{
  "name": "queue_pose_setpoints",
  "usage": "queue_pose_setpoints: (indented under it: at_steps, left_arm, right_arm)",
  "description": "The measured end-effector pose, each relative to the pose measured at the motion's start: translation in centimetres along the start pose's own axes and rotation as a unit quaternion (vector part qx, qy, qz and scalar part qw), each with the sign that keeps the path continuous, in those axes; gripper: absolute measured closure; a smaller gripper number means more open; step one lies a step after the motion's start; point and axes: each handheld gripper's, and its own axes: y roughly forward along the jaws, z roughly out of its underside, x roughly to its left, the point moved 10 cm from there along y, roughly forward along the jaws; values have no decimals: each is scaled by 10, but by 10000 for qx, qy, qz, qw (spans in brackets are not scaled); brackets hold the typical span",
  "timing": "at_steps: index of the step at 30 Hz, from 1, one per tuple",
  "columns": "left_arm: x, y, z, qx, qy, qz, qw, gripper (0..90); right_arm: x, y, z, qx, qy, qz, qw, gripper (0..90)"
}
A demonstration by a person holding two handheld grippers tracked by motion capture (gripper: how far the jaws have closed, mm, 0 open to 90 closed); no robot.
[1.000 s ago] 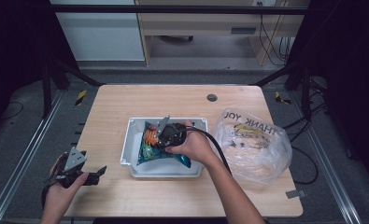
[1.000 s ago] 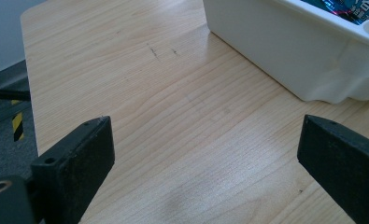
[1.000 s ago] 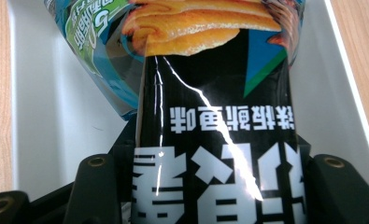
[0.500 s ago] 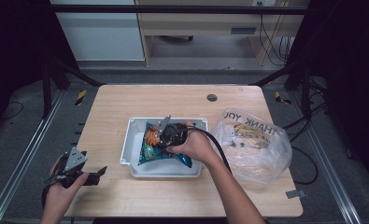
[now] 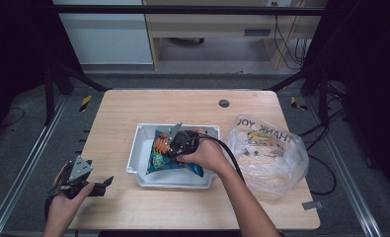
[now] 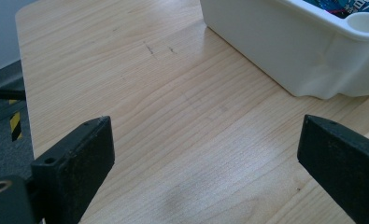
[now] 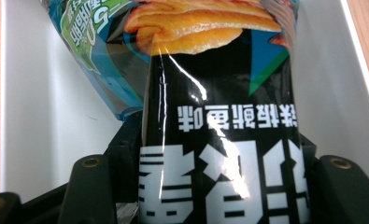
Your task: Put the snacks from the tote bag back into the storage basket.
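Note:
A white bin (image 5: 139,158) stands in the middle of the table. In it lies a blue snack bag (image 5: 158,160) printed with orange chips. My right gripper (image 5: 176,139) reaches into the bin from the right. In the right gripper view it (image 7: 219,182) is shut on a black snack bag (image 7: 219,107) with white characters, which fills the gap between the jaws. The blue bag (image 7: 102,51) lies behind it against the bin wall (image 7: 28,116). My left gripper (image 5: 103,185) hovers open near the table's front left edge, with bare wood (image 6: 196,140) between its jaws.
A clear plastic "THANK YOU" bag (image 5: 269,153) with goods inside sits right of the bin. The bin's corner (image 6: 289,51) is close ahead of the left gripper. A small round hole (image 5: 224,103) marks the far table.

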Motion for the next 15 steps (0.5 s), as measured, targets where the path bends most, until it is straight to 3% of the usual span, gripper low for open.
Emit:
queue_pose_setpoints:
  at_steps: [15]
  left_arm:
    - [0, 0, 0, 2, 14, -9, 10000, 35]
  right_arm:
    - [-3, -4, -4, -137, 193, 268, 9994, 268]
